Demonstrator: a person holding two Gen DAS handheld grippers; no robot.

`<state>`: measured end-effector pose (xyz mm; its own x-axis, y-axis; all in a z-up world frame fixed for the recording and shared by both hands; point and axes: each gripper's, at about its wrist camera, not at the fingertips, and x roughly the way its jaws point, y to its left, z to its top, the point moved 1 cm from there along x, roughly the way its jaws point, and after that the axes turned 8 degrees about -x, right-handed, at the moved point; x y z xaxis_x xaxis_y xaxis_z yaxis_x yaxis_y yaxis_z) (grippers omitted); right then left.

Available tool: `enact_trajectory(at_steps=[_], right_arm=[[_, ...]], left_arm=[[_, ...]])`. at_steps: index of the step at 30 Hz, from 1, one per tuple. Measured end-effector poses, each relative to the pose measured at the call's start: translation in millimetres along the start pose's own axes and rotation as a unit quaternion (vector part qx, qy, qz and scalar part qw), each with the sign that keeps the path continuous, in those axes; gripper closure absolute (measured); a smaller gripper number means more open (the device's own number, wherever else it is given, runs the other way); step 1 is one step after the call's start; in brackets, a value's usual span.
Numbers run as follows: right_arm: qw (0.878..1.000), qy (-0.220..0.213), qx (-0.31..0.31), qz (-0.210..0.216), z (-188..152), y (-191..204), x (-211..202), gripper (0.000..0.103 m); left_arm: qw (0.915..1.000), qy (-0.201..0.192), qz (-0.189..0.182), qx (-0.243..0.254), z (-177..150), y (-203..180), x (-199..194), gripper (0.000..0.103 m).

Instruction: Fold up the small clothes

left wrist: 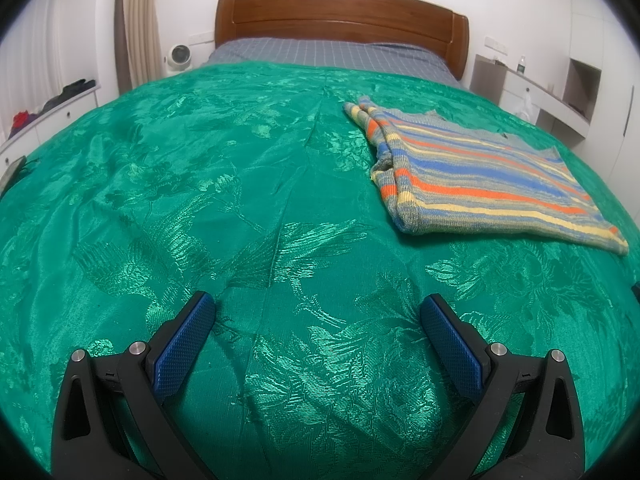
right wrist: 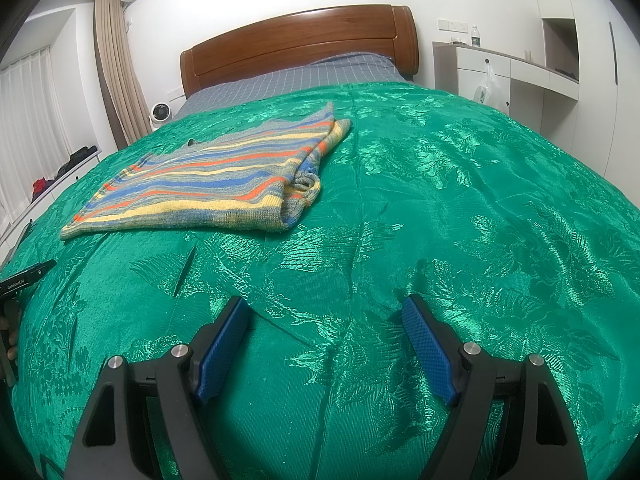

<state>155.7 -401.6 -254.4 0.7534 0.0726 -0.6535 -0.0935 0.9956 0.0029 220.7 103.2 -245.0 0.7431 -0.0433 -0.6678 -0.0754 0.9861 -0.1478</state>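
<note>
A striped knit sweater, grey with blue, orange and yellow bands, lies partly folded on the green bedspread. In the left wrist view it rests ahead and to the right of my left gripper, which stands open over bare cloth. In the right wrist view the sweater lies ahead and to the left of my right gripper, also open with nothing between its blue pads. Both grippers hover near the bed's front edge, well apart from the sweater. The left gripper's body shows at the left edge of the right wrist view.
A wooden headboard and grey checked sheet are at the far end. White cabinets with a hanging plastic bag stand to the right, a low drawer unit with clothes and a small fan to the left.
</note>
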Motion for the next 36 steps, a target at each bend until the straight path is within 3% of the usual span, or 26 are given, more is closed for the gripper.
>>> enact_trajectory(at_steps=[17,22,24,27,29,34,36], right_arm=[[1.0,0.0,0.001,0.0,-0.3,0.0,0.4,0.024],[1.0,0.01,-0.001,-0.003,1.4,-0.1,1.3,0.023],[1.0,0.028,-0.006,-0.003,6.7,1.8,1.9,0.021],[0.997,0.071,-0.016,0.009,19.5,1.2,-2.6,0.021],[0.997,0.072,-0.026,0.034,29.5,-3.4,-14.0,0.021],[0.996,0.064,-0.044,0.054,59.2,-34.1,-24.6,0.021],[0.996,0.061,-0.03,0.06,71.6,-53.1,-19.8,0.021]], left_arm=[[1.0,0.002,0.002,0.001,0.3,-0.9,0.4,0.001],[0.9986,0.026,0.041,0.023,1.1,-12.4,-9.9,0.001],[0.998,0.038,0.036,0.036,-2.0,-25.2,-24.0,0.002],[0.9966,0.036,-0.01,0.074,0.3,-63.7,-50.0,0.002],[0.9914,0.017,-0.044,0.123,6.4,-107.7,-64.0,0.002],[0.9659,0.018,-0.13,0.223,13.8,-230.5,-53.4,0.003],[0.9578,0.026,-0.15,0.244,10.0,-268.1,-40.2,0.008]])
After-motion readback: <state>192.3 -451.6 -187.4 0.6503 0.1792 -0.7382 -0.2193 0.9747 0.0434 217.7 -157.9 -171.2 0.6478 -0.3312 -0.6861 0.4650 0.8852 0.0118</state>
